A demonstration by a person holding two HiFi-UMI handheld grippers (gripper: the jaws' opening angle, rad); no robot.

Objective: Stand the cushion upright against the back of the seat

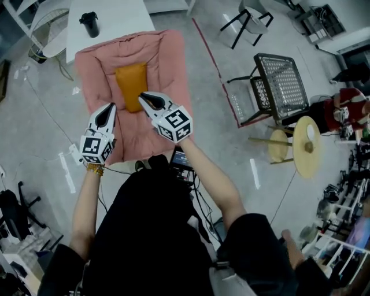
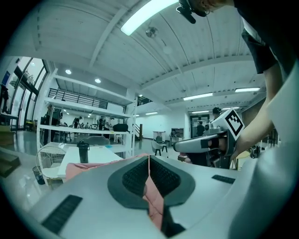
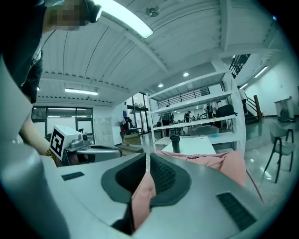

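The left hand-held gripper (image 1: 109,108) is clamped on only a thin fold of the pink quilted seat pad (image 1: 167,63), the orange rectangular cushion (image 1: 130,81) lies flat mid-pad, and the right hand-held gripper (image 1: 142,96) pinches a similar fold, so the fabric may slip free or the cushion may slide.

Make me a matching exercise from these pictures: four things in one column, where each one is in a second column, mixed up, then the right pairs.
Things
1. pink cushion
2. orange pillow
3. black cup
4. mesh chair

Places
A. standing on the white table
B. on the floor, right of the cushion in the head view
C. fabric pinched in the left gripper and the right gripper
D. lying on the middle of the pink cushion

Pairs: 1-C, 2-D, 3-A, 4-B
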